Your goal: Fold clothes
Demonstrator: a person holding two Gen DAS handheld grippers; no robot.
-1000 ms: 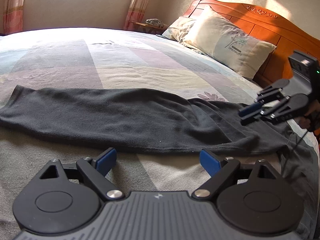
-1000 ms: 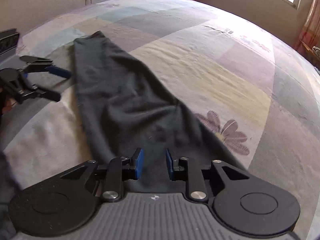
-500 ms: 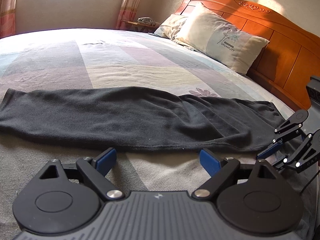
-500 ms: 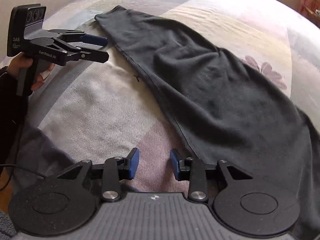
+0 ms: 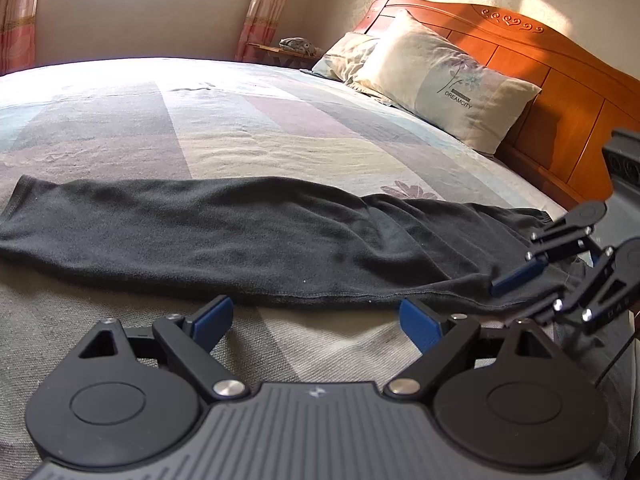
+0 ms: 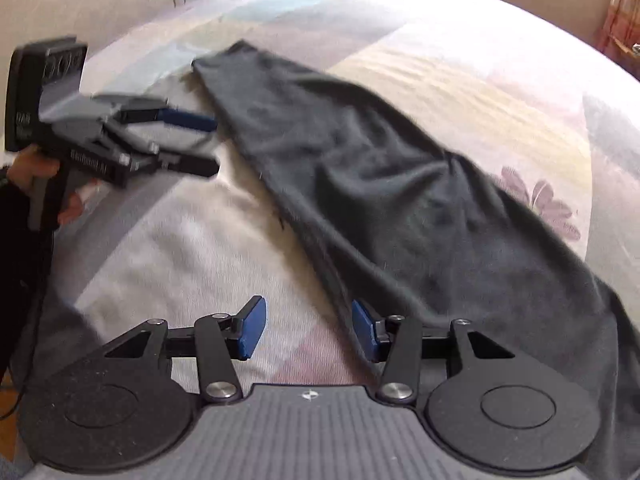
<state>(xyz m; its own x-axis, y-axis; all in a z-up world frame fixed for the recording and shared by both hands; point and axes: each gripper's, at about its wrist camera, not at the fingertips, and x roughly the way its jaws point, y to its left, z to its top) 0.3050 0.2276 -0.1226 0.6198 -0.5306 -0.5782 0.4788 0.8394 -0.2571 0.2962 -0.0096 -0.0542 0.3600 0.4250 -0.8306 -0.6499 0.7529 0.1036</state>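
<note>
Left wrist view shows a long dark grey knitted garment [image 5: 256,240] stretched flat across a pastel patchwork bedspread [image 5: 240,128], just ahead of the left gripper [image 5: 316,318], whose jaws stand wide apart and empty. At the garment's near hem the right gripper [image 6: 308,330] is opening its jaws, nothing pressed between them. Soft, light and limp, the fabric will likely sag and crease, so the hem corners at either end look the best places to pinch.
</note>
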